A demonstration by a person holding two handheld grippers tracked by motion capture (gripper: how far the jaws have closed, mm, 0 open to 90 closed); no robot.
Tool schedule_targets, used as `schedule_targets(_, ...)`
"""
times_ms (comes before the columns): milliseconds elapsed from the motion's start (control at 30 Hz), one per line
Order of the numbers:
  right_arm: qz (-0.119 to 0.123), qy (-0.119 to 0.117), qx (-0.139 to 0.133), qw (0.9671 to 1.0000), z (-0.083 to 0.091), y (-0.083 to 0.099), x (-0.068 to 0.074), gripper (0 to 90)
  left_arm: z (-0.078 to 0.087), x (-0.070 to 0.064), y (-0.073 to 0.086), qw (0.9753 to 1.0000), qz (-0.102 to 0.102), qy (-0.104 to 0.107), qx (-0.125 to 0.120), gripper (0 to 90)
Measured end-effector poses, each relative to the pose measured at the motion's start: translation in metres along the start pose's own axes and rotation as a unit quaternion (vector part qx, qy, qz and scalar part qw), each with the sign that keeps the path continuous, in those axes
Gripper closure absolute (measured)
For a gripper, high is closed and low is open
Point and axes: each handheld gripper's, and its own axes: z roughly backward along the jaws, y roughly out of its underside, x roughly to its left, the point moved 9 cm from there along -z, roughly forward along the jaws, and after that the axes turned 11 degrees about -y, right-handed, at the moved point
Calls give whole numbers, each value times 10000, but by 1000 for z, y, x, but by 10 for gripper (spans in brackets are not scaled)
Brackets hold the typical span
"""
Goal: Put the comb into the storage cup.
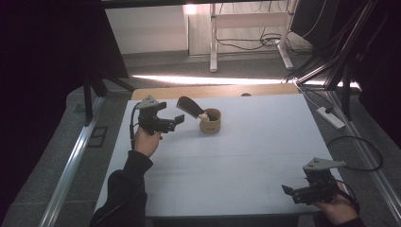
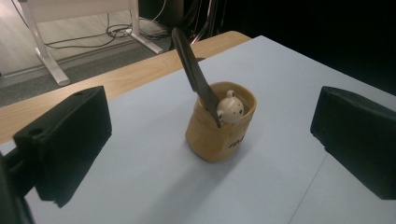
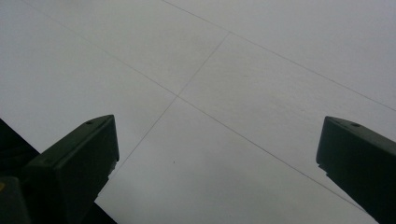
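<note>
Right hand-held gripper point(image 1: 294, 194) is hovering low over the desk's point(image 1: 246, 156) near right corner, jaws standing wide apart and gripping nothing. Left hand-held gripper point(image 1: 176, 122) is hanging above the far left area, jaws also spread wide and empty, pointing at the tan cup point(image 2: 220, 122) just beyond them. Cup is standing upright, holding a dark spatula point(image 2: 194, 72) leaning left and a small white figure point(image 2: 229, 110).
</note>
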Motion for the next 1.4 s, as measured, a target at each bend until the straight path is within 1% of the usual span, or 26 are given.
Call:
schedule_targets(800,23,-15,-9,10000,0,0,1,0,9,-11,17,9997,-123,-61,218,0)
schedule_targets(1100,39,-22,-6,10000,0,0,1,0,13,-14,22,9997,-82,-40,246,0)
schedule_targets(1400,70,-32,-19,10000,0,0,2,0,18,-15,29,9995,-55,-94,281,0)
